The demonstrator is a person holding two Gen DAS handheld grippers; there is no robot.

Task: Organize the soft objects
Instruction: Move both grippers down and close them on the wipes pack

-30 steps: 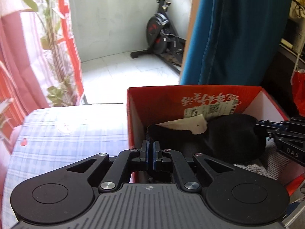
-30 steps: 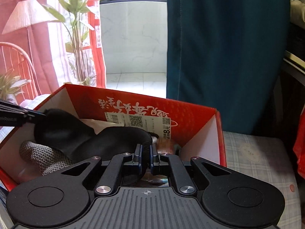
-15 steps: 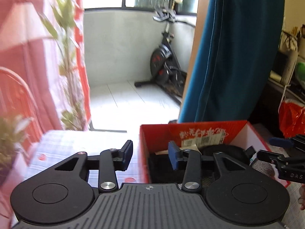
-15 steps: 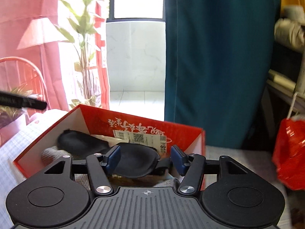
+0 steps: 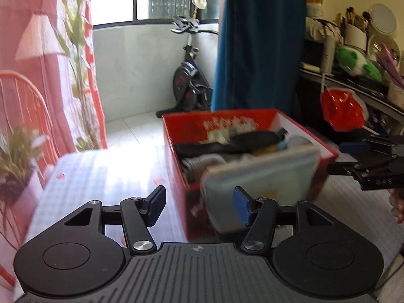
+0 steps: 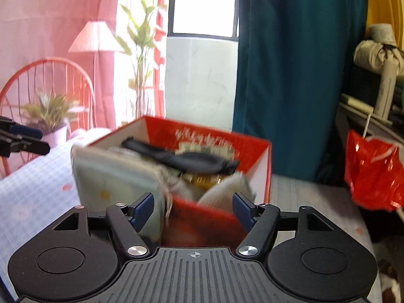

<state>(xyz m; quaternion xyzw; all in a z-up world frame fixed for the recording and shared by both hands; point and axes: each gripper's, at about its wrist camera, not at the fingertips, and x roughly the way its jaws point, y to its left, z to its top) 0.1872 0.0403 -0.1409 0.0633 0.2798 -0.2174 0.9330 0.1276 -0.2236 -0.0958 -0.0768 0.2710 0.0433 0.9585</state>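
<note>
Both tools wide, holding nothing: left tool [image 5: 199, 207], right tool [image 6: 193, 208]. Red box [image 5: 176, 136] sits on the checked surface [image 5: 106, 171], dead ahead. Pale flat pouch [image 6: 111, 174] leans at its near wall, left of your right tool and nearer it; black soft piece [image 6: 192, 160] lies on top inside.

The left gripper [image 5: 199, 205] is held level with its jaws spread wide, its blue-padded fingertips [image 5: 157, 205] well apart and gripping nothing. The right gripper [image 6: 193, 208] is likewise spread wide and holds nothing between its blue pads [image 6: 144, 208]. Each gripper shows at the edge of the other's view, and part of a hand [image 5: 398, 205] appears behind the right gripper, at the frame edge
</note>
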